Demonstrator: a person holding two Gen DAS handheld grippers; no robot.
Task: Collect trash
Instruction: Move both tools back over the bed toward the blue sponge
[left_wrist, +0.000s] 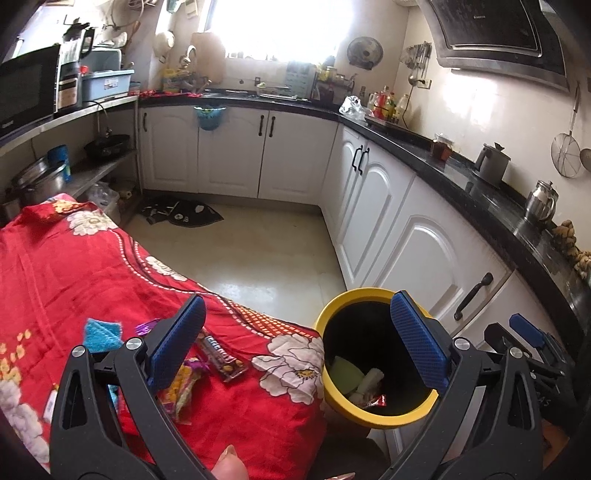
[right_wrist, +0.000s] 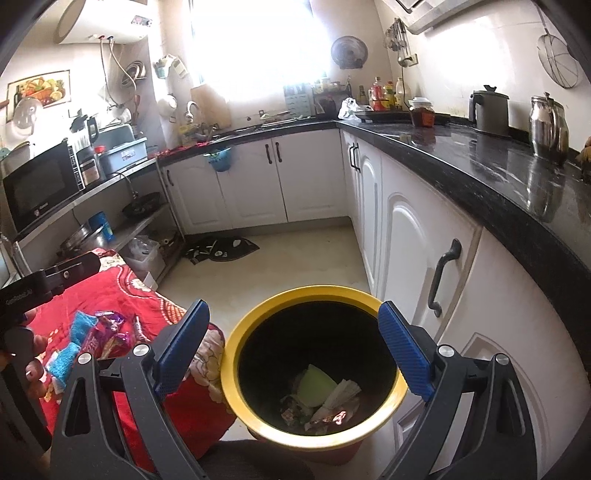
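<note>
at the bottom centre of the right wrist view, the right tool (right_wrist: 293, 347) hangs over the yellow-rimmed bin (right_wrist: 314, 295), fingers spread, empty; wrappers (right_wrist: 325, 406) lie inside. only the left wrist view shows the candy bar wrapper (left_wrist: 221, 356) on the red floral cloth (left_wrist: 92, 266). left tool (left_wrist: 297, 343) spread, empty; its lower body is cut off.

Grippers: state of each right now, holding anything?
Left gripper: open, holding nothing, between the red cloth and the yellow bin.
Right gripper: open, holding nothing, over the bin.
</note>
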